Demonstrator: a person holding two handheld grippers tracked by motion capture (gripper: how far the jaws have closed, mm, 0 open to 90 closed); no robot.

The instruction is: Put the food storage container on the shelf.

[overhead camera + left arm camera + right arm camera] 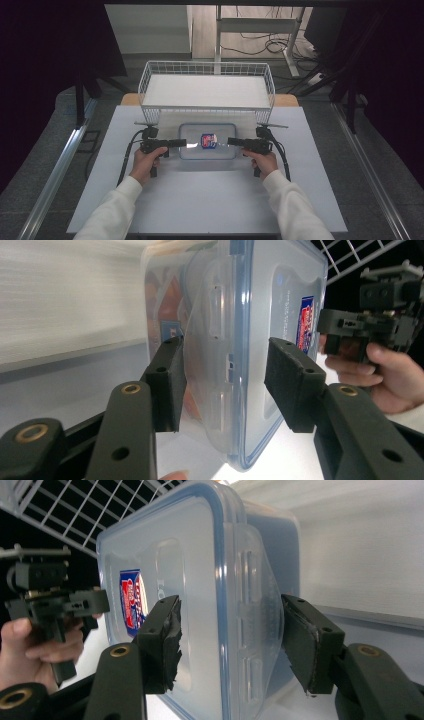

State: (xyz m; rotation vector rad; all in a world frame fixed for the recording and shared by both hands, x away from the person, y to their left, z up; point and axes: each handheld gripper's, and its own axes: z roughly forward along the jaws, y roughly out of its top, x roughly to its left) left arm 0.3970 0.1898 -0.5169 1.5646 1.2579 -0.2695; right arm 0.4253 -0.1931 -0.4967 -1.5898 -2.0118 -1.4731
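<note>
- A pale grey table (210, 200) fills the middle and lower part of the high view.
- A clear plastic container (208, 141) with a blue-rimmed lid sits at centre frame.
- A white wire basket (207, 90) stands at upper centre, on the table's far edge.
</note>
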